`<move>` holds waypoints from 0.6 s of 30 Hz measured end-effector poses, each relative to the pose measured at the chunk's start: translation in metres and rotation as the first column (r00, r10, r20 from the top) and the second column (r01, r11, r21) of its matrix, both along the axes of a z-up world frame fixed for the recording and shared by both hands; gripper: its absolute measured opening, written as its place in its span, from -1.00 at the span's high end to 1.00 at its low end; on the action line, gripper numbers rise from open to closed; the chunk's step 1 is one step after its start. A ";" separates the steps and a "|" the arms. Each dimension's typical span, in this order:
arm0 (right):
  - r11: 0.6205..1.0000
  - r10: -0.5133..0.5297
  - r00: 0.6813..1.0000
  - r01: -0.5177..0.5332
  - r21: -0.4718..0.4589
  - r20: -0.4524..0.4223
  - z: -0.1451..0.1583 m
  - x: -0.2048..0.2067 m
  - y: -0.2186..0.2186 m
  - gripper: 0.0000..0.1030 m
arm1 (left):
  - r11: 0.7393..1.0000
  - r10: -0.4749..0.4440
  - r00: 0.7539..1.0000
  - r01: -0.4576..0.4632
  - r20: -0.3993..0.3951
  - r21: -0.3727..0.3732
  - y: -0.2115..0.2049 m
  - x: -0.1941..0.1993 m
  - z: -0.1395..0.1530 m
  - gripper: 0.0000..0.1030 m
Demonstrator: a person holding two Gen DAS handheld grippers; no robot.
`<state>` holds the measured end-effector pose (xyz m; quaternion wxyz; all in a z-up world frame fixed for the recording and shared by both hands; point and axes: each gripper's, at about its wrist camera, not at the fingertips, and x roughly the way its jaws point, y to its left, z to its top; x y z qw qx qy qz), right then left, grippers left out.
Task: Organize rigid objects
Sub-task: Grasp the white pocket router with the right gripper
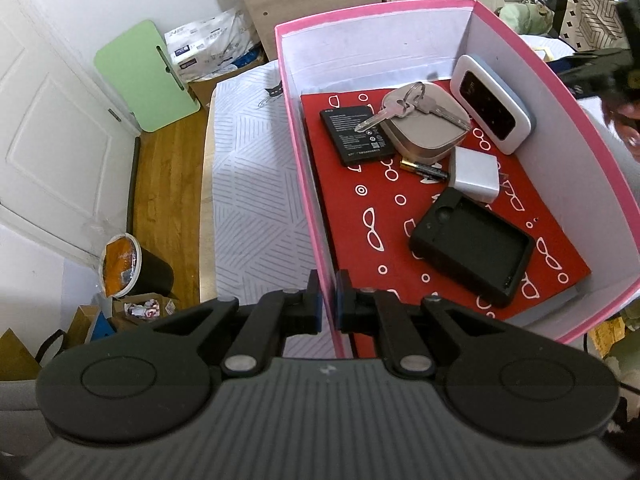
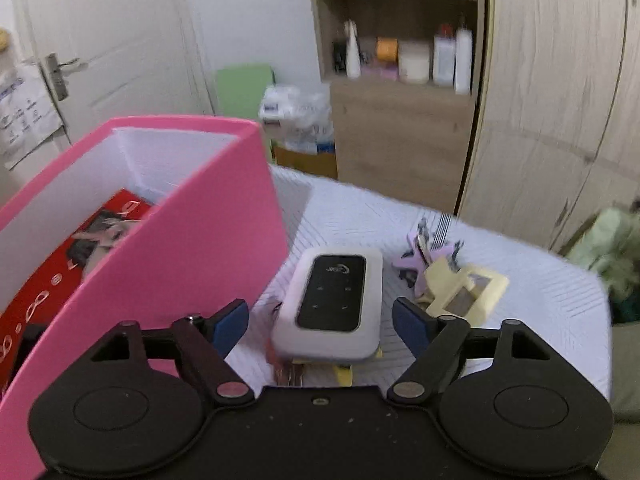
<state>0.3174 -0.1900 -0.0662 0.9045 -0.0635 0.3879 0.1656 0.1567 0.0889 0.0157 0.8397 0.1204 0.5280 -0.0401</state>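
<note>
**Open right jaws closing in on the pocket router beside the pink box**

Left gripper (image 1: pixel 328 300) clamped on the near wall of the pink box (image 1: pixel 520 12), one pad outside, one inside, jaws nearly together on the thin cardboard. Steadying hold, by the look of it.

Inside the box, on the red patterned liner: a flat phone battery (image 1: pixel 354 134) toward the far left corner, a beige rounded case (image 1: pixel 432 136) beside it with keys (image 1: pixel 404 110) lying across both, a white pocket router (image 1: pixel 494 102) leaning against the right wall, a small AA cell (image 1: pixel 424 169), a white charger cube (image 1: pixel 476 174), and a black rubber case (image 1: pixel 472 246) nearest the clamped wall.

Right gripper (image 2: pixel 320 326) standing wide open, nothing pressed between the pads. Outside the box, just off its right wall on the patterned cloth: a second white pocket router (image 2: pixel 330 304), resting on something yellow and partly hidden. Lying directly ahead of the jaws, roughly centred in the gap, long axis running along the pointing line and leaning slightly right at the far end. Narrow width therefore across the pads, which suits a straight squeeze. Gap on each side, pads not yet touching.

Further right of the box: a lilac clip (image 2: pixel 424 260) and a cream plastic piece (image 2: pixel 466 290), touching each other, well clear of the left hand's reach.

Likely step: right hand, plainly the nearer, closing on the router for transfer into the box. Picture blurred, so exact clearance hard to judge.
</note>
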 end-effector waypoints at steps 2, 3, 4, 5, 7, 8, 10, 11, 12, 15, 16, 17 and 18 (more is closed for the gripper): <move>1.000 -0.005 1.000 0.005 -0.003 -0.011 -0.004 0.007 0.001 -0.50 | 1.000 -0.002 1.000 0.002 0.000 0.005 -0.001 0.000 0.000 0.89; 1.000 -0.006 1.000 0.006 0.000 -0.013 -0.005 0.009 0.002 -0.50 | 1.000 -0.002 1.000 0.002 -0.001 0.003 0.000 0.000 0.000 0.89; 1.000 -0.003 1.000 0.003 0.009 -0.013 -0.005 0.010 0.004 -0.50 | 1.000 -0.002 1.000 0.002 -0.002 0.000 -0.001 0.000 0.000 0.89; 1.000 0.000 1.000 0.000 0.012 -0.013 -0.006 0.011 0.005 -0.46 | 1.000 -0.001 1.000 0.001 -0.002 -0.002 0.000 0.000 0.000 0.89; 1.000 -0.003 1.000 0.003 0.000 -0.006 -0.007 0.013 0.006 -0.45 | 1.000 0.001 1.000 -0.001 -0.002 -0.011 0.001 0.000 0.000 0.89; 1.000 -0.002 1.000 0.002 -0.005 -0.006 -0.008 0.013 0.006 -0.45 | 1.000 0.001 1.000 -0.001 -0.002 -0.018 0.002 0.000 0.001 0.90; 1.000 0.000 1.000 0.000 -0.016 -0.023 -0.011 0.014 0.005 -0.33 | 1.000 0.002 1.000 -0.002 -0.001 -0.025 0.003 0.000 0.002 0.90; 1.000 0.004 1.000 -0.004 -0.023 -0.020 -0.011 0.013 0.006 -0.32 | 1.000 0.003 1.000 -0.004 -0.004 -0.029 0.004 0.000 0.002 0.90; 0.999 0.013 1.000 -0.013 -0.041 -0.021 -0.010 0.010 0.006 -0.31 | 0.999 0.005 1.000 -0.005 -0.006 -0.035 0.005 0.000 0.003 0.90; 0.999 0.023 1.000 -0.024 -0.031 -0.013 -0.003 -0.002 0.004 -0.29 | 0.999 0.004 1.000 -0.004 -0.004 -0.047 0.007 -0.001 0.004 0.90; 0.999 0.031 0.999 -0.032 -0.017 -0.021 0.000 -0.006 0.002 -0.28 | 0.999 0.004 1.000 -0.004 0.001 -0.050 0.008 -0.002 0.004 0.90; 0.999 0.037 0.999 -0.037 -0.011 -0.025 0.002 -0.010 0.001 -0.28 | 0.999 0.006 1.000 -0.006 0.006 -0.051 0.007 -0.002 0.004 0.90; 0.999 0.041 0.999 -0.042 -0.014 -0.026 0.003 -0.015 0.000 -0.28 | 0.999 0.005 1.000 -0.005 0.011 -0.047 0.006 -0.004 0.003 0.90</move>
